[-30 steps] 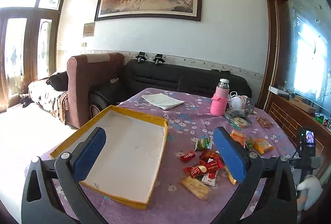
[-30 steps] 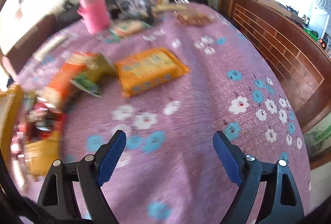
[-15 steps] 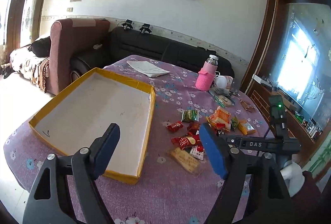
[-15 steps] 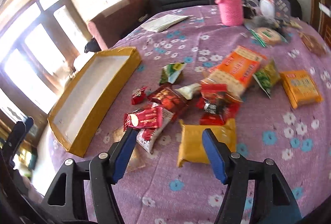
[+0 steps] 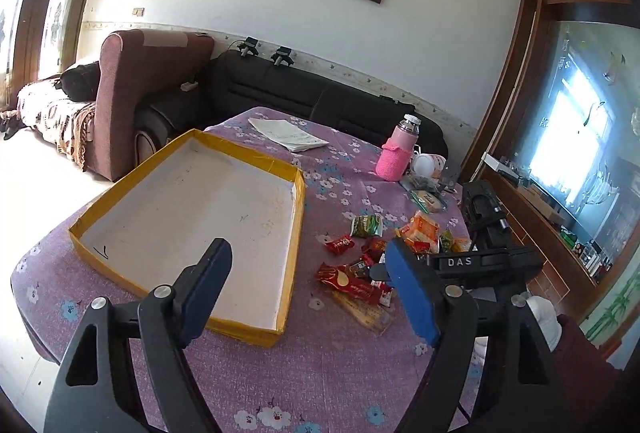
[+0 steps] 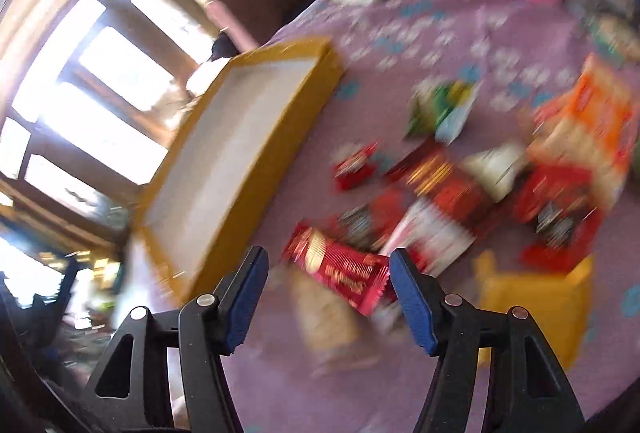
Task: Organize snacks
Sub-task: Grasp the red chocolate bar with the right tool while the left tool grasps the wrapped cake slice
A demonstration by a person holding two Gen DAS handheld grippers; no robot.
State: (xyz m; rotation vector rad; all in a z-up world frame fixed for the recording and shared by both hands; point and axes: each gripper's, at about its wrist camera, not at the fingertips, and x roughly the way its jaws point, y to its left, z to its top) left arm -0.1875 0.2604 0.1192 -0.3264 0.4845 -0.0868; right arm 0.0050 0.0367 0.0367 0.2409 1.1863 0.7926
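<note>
1. Snacks [image 5: 370, 265] lie loose on the purple cloth, right of the left gripper [image 5: 310, 291]; its jaws have narrowed but grip nothing, hanging above the near corner of the yellow tray [image 5: 294, 217], which holds no snacks yet.
2. Right gripper [image 6: 328, 297] has swung from bare cloth to the pile; its jaws have just been closing, a long red packet [image 6: 340, 273] lying ahead between the pads, not visibly pinched.
3. Likely first pick, then.
4. Writing: "DAS" on the right gripper's body; packet print too blurred.
</note>
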